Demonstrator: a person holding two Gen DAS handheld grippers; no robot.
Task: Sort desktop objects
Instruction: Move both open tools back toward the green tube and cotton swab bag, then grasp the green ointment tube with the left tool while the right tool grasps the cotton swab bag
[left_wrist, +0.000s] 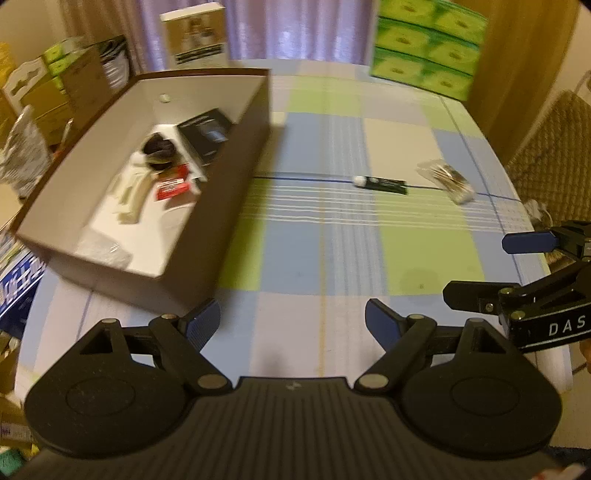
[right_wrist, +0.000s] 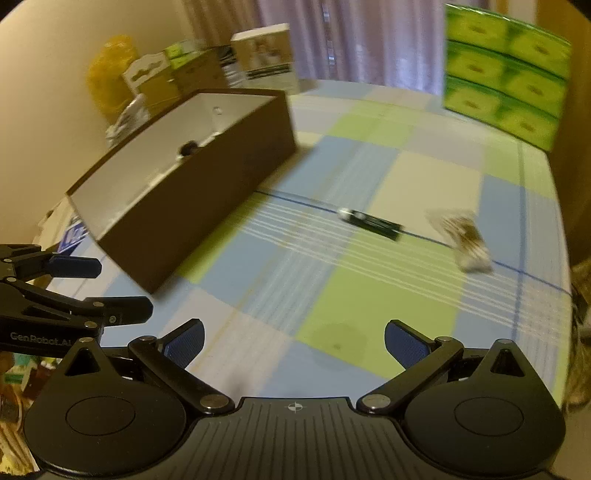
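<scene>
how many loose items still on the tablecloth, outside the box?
2: a dark tube near the middle, and a clear packet just right of it. The brown box may hide others behind it.

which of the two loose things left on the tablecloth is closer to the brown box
The dark tube with the white cap; it lies between the brown box and the clear crinkly packet.

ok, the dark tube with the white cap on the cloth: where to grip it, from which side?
Probably the right gripper, open and nearer: grip the dark tube mid-body from above, fingers across its narrow width. It lies flat, white cap pointing toward the brown box, clear of the clear packet.
</scene>
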